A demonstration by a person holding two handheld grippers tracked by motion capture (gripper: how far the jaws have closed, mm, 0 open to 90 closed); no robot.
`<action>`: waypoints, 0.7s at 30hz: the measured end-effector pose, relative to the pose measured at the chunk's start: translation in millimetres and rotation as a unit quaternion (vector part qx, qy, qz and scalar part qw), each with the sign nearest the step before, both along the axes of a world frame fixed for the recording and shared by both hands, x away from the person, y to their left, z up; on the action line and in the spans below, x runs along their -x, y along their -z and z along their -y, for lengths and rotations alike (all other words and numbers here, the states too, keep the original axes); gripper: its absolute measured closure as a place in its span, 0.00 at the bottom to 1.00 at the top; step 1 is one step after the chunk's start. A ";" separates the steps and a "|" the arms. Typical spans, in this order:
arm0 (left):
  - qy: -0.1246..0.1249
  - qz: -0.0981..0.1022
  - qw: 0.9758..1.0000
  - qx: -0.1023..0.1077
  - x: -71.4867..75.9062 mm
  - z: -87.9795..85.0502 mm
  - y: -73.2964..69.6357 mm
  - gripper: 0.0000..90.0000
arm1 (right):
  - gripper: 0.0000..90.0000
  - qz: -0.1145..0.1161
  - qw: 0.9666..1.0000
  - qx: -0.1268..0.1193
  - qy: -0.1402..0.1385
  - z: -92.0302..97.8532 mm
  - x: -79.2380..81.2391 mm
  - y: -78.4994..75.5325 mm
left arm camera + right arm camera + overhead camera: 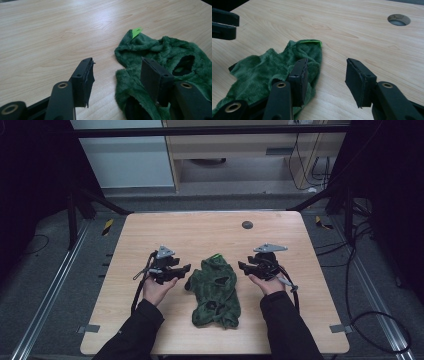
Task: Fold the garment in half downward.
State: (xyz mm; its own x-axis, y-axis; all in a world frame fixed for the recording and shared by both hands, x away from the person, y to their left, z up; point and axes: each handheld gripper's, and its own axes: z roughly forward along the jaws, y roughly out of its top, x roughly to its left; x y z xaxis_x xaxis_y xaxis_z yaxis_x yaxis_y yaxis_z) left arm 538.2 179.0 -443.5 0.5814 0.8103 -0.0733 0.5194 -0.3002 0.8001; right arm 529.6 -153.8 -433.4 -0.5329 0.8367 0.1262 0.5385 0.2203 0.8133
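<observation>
On pale wood table (200, 227), crumpled fuzzy green garment (216, 292), both grippers' fingers spread, empty.

dim surroundings, soft even overhead light

Black sleeves (137, 327) cover both forearms; each black claw (186, 269) carries a grey three-cornered plate (164, 252) and trailing cable (136, 292).

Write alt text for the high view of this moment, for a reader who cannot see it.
A crumpled dark green fleece garment lies on a light wooden table, between two handheld black grippers. The left gripper and the right gripper are both open, each aimed inward at the garment from its own side. The person's dark-sleeved forearms enter from the bottom edge.
</observation>
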 end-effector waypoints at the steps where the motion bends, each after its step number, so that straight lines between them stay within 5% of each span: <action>1: 0.001 -0.002 1.000 -0.004 -1.6 1.4 1.3 0.48 | 0.58 -0.002 1.000 0.000 -0.001 -2.0 -1.3 0.8; 21: 0.016 -0.047 0.998 -0.037 -23.6 21.4 30.5 0.54 | 0.61 -0.033 0.999 0.006 0.000 -25.9 -24.7 27.4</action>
State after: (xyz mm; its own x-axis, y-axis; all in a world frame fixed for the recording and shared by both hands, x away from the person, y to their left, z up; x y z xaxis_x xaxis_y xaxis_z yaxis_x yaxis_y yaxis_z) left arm 561.9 157.6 -473.9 0.6003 0.7967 -0.0699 0.5808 -0.3742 0.7229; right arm 554.3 -127.9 -460.9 -0.5231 0.8388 0.1513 0.5906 0.2288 0.7738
